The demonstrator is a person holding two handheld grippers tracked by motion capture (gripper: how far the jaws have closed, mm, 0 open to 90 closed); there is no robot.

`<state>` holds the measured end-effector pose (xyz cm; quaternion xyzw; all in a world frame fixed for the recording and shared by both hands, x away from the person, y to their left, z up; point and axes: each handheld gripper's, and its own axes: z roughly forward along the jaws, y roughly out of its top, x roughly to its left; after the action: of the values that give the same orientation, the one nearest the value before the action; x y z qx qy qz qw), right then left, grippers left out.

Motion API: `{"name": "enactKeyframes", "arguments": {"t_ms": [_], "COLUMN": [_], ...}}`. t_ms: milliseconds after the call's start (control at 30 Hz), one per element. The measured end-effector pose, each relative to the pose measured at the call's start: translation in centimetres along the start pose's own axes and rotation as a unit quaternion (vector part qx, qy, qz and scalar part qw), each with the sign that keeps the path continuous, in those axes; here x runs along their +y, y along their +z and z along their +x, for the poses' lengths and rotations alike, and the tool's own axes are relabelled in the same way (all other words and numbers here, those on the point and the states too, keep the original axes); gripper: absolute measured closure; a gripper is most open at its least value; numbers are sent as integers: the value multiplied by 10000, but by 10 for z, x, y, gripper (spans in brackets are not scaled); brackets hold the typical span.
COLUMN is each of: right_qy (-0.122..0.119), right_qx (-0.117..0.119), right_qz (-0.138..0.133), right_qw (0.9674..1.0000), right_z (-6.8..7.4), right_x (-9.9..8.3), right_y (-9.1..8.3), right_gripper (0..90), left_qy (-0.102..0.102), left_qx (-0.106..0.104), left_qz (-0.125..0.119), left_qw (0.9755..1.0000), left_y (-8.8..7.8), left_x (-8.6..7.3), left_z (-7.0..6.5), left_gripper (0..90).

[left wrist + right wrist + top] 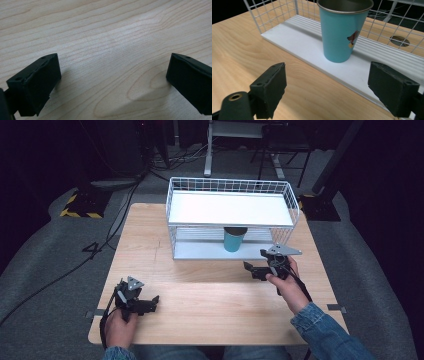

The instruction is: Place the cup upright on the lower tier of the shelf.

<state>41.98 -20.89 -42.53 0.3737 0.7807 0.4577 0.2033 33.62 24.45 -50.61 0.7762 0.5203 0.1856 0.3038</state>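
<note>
A teal metal cup (234, 239) (343, 30) stands upright on the lower white board (297, 35) of a white wire rack (230, 210) at the back of the table. My right gripper (256, 260) (327, 82) is open just in front of the rack, pointing at the cup, with nothing between its jaws and a short gap to the cup. My left gripper (152, 304) (113, 75) is open near the table's front left. It is held low over bare wood and holds nothing.
The wooden table (200, 290) has free room in the middle and front. The rack's upper shelf (227, 207) is bare and overhangs the cup. Wire mesh (392, 22) closes the rack's back and sides. Cables (120, 215) lie on the grey floor behind.
</note>
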Motion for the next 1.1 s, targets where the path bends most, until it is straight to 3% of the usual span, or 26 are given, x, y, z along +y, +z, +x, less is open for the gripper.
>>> {"name": "enactKeyframes", "arguments": {"t_ms": [400, 667, 1100], "right_qy": [-66, -134, -163], "right_qx": [516, 712, 695], "right_qz": [127, 284, 787], "right_qw": [9986, 9970, 9943], "right_z": [-7, -11, -12], "right_x": [-22, -40, -79], "right_y": [-42, -64, -72], "right_gripper": [158, 159, 160], "left_qy": [-3, -5, -16], "left_qx": [0, 15, 14], "left_qz": [0, 8, 7], "left_qw": [10000, 10000, 10000], "left_y": [0, 1, 1], "left_x": [0, 1, 2], "left_z": [0, 0, -1], "left_gripper": [0, 0, 0]}}
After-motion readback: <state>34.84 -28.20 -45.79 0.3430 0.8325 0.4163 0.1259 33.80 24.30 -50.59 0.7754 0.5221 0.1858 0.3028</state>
